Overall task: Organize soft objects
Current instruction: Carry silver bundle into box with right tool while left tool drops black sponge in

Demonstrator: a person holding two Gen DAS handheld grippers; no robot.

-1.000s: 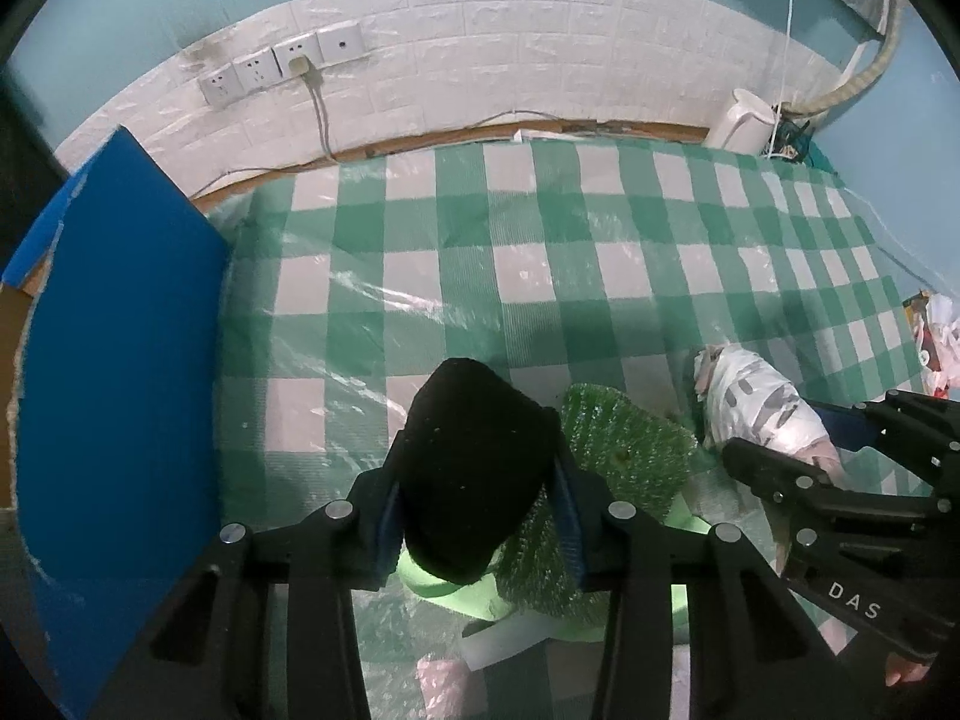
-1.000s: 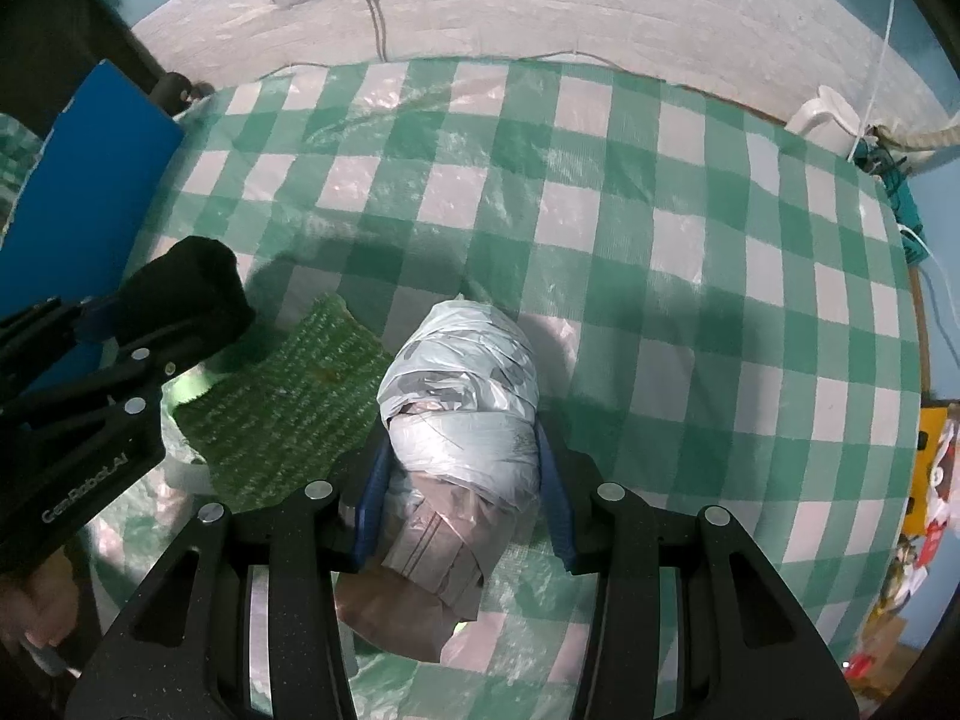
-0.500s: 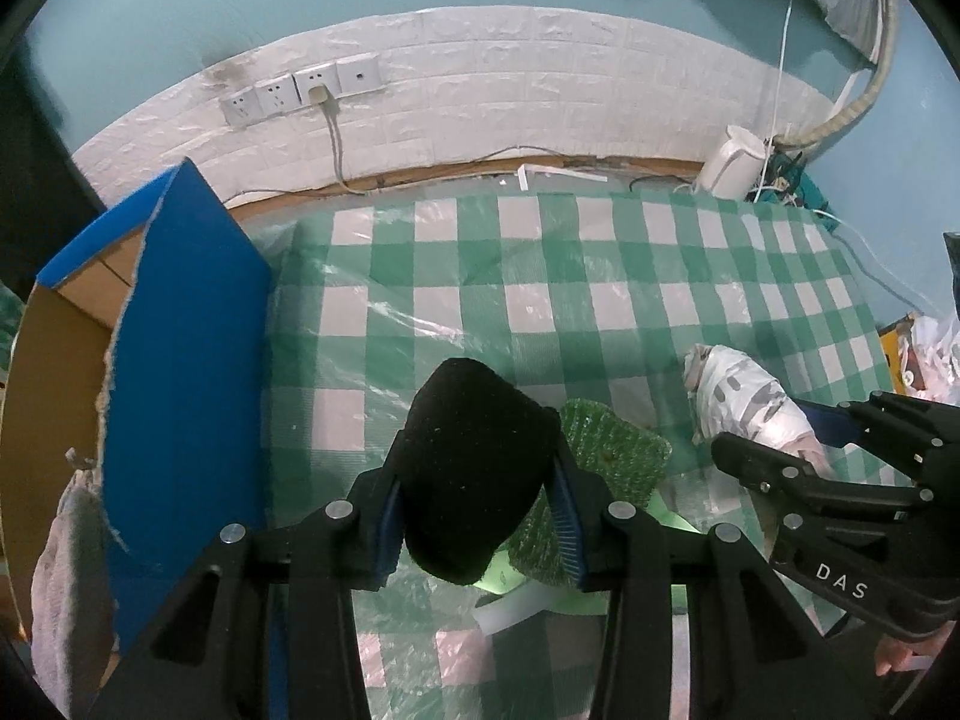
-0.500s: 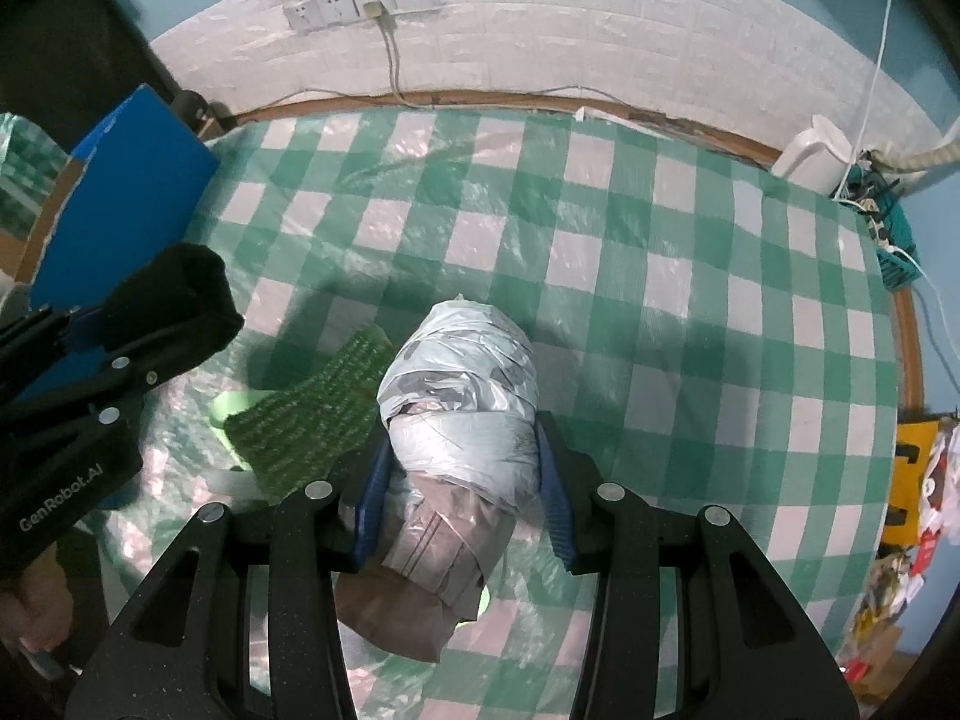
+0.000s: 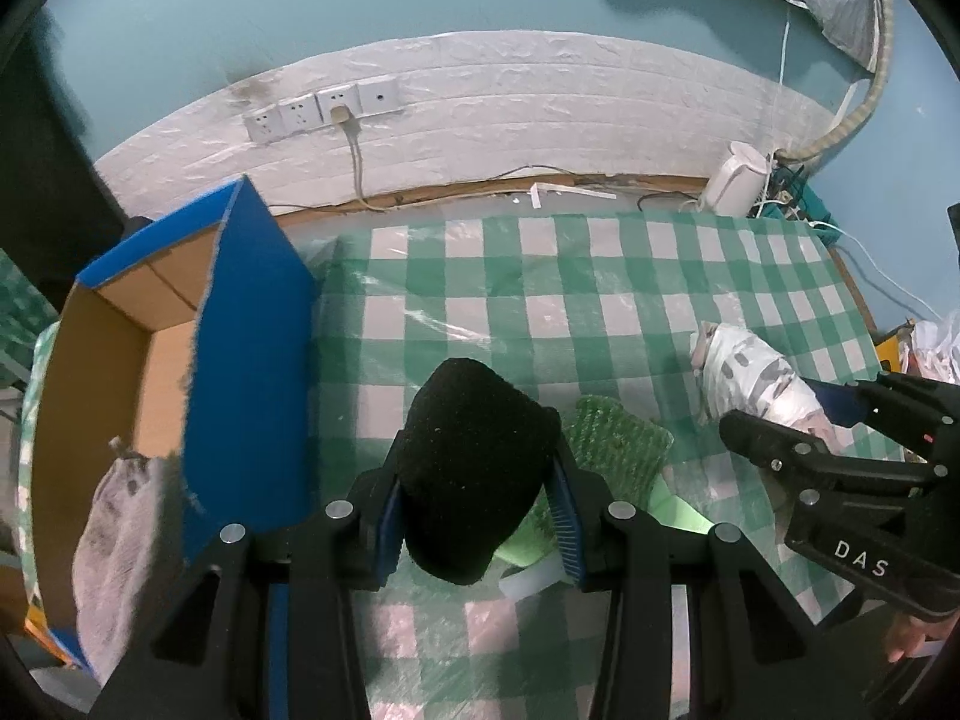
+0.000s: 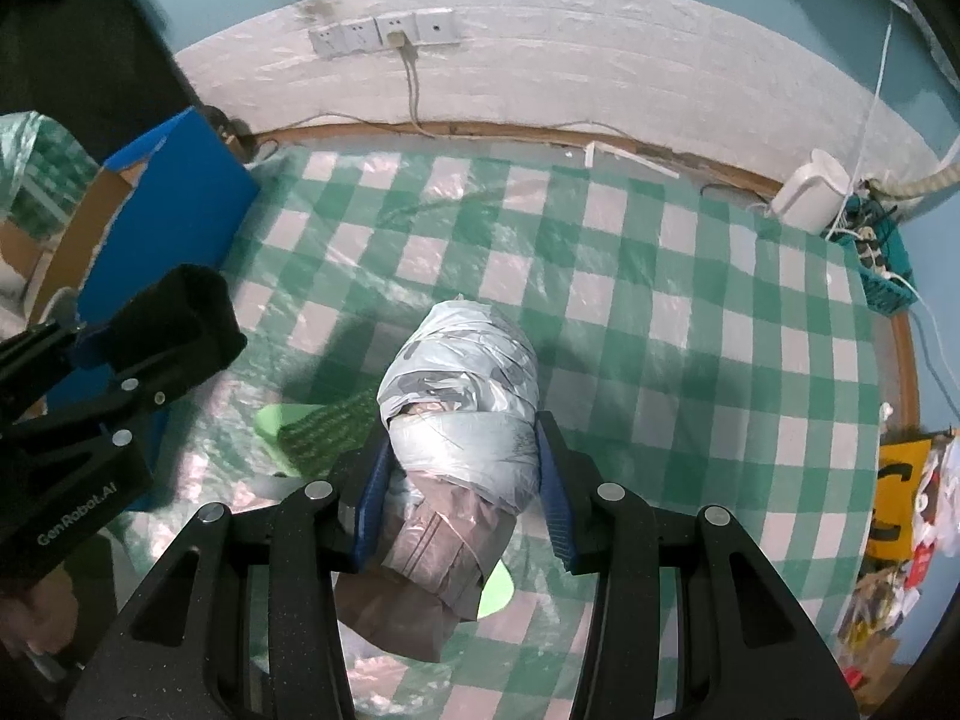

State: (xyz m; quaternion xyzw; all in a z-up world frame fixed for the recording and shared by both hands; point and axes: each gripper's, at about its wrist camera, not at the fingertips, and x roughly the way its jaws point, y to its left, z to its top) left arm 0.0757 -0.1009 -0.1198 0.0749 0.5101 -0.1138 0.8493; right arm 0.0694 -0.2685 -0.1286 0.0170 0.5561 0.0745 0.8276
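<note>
While both grippers point down over a table (image 5: 576, 276) covered in green-and-white check cloth under clear plastic, each carries one soft thing clear of the cloth. Gripped between the blue pads of the left gripper (image 5: 477, 504) is a black sponge (image 5: 474, 468), over the table's left part near the front. Clamped in the right gripper (image 6: 462, 480) is a grey bundle (image 6: 459, 414) wrapped in plastic film, over the middle front. A green scrubber (image 5: 618, 444) lies on the cloth between them. An open blue box (image 5: 240, 360) with a cardboard inside stands at the table's left edge, and a grey cloth (image 5: 114, 546) already lies in it.

Probably the step is carrying both to the box. To do it well, keep each squeeze steady so nothing slips, lift above the box wall, send the left gripper first so the two do not collide, and let go low inside. Readable writing: "DAS" on the right gripper, "GenRobot.AI" on the left.
</note>
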